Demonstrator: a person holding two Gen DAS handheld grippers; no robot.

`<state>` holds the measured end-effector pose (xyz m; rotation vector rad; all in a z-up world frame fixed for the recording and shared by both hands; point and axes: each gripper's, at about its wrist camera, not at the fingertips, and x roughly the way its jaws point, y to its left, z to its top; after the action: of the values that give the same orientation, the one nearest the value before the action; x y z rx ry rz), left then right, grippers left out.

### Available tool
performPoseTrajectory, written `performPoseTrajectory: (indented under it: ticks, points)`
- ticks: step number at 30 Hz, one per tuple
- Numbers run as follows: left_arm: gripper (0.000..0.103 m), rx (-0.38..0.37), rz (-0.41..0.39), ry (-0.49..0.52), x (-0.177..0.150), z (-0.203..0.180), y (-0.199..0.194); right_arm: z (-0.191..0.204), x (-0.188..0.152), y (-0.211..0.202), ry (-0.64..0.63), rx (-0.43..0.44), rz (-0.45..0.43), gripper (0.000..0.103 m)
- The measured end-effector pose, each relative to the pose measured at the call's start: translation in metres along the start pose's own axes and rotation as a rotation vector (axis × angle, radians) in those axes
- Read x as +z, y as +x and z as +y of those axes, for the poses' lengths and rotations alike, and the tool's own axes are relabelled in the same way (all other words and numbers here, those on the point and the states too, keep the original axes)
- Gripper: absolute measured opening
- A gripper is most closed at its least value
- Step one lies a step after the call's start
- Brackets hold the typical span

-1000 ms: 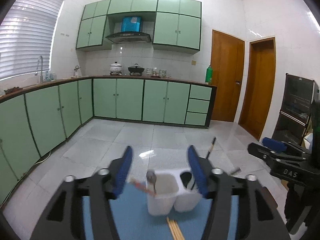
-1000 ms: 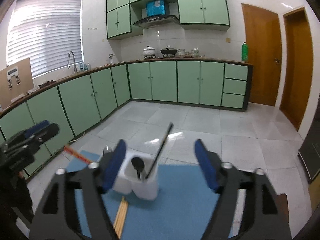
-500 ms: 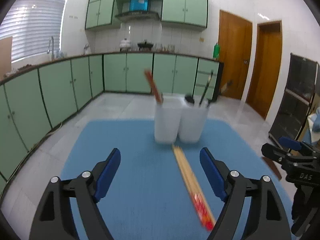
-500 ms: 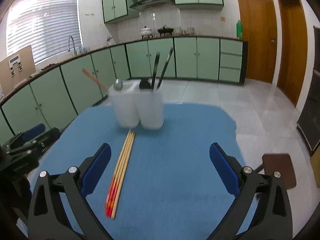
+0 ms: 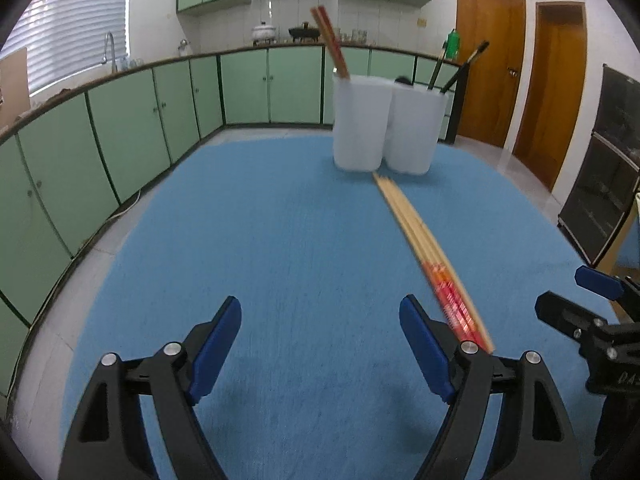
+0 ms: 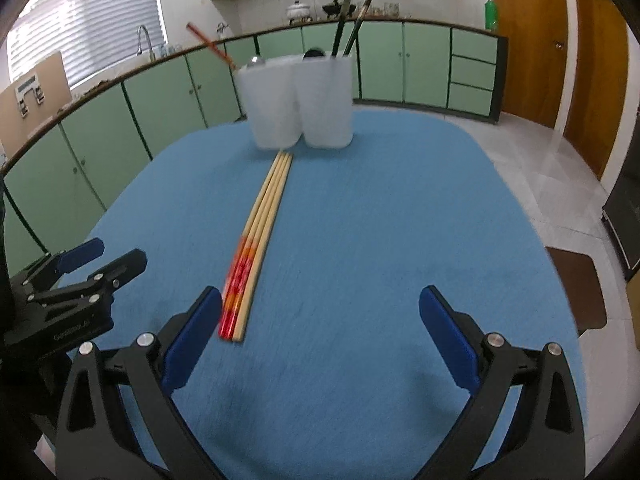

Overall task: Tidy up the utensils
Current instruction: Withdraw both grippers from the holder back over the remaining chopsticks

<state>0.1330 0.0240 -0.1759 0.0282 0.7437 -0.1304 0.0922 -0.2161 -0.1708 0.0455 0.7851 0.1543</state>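
A white two-cup utensil holder [image 5: 386,126] [image 6: 298,102] stands at the far side of the blue mat [image 5: 280,248]. Its left cup holds red-ended chopsticks [image 5: 330,42] and a metal spoon [image 6: 253,62]; its right cup holds dark utensils [image 6: 347,20]. A bundle of wooden chopsticks with red ends [image 5: 428,244] [image 6: 258,236] lies flat on the mat in front of the holder. My left gripper [image 5: 320,344] is open and empty, just left of the bundle's red end. My right gripper [image 6: 320,336] is open and empty, just right of that end.
The mat covers a table [image 6: 460,200] with rounded edges. Green kitchen cabinets [image 5: 120,120] run behind and to the left. A brown stool seat [image 6: 576,288] sits off the table's right side. Wooden doors [image 5: 520,80] are at the far right.
Both grippers have pulled back and dropped low from over the holder. The mat and the lying chopsticks now fill the view. Both jaws have opened wider.
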Motion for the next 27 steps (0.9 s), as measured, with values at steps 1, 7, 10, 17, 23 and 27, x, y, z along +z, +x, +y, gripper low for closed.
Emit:
performPoseTrajectory:
  ticks: [1,7,10,17,23,27]
  points:
    - [0.080,0.005,0.008,0.002,-0.002,0.002,0.001,0.003,-0.003,0.002,-0.003,0.005,0.012,0.096]
    - [0.081,0.019,0.031,-0.012,-0.007,0.009,0.004,0.014,-0.014,0.012,-0.033,0.009,0.069,0.095]
    - [0.082,0.023,0.036,-0.011,-0.006,0.012,0.005,0.017,-0.018,0.015,-0.050,-0.001,0.085,0.095]
    - [0.083,0.022,0.045,-0.016,-0.008,0.013,0.006,0.020,-0.016,0.021,-0.063,-0.019,0.115,0.081]
    - [0.083,0.024,0.051,-0.005,-0.007,0.009,0.008,0.022,-0.014,0.027,-0.077,-0.037,0.134,0.077]
    - [0.084,0.026,0.055,-0.004,-0.007,0.008,0.009,0.018,-0.013,0.028,-0.070,-0.072,0.133,0.075]
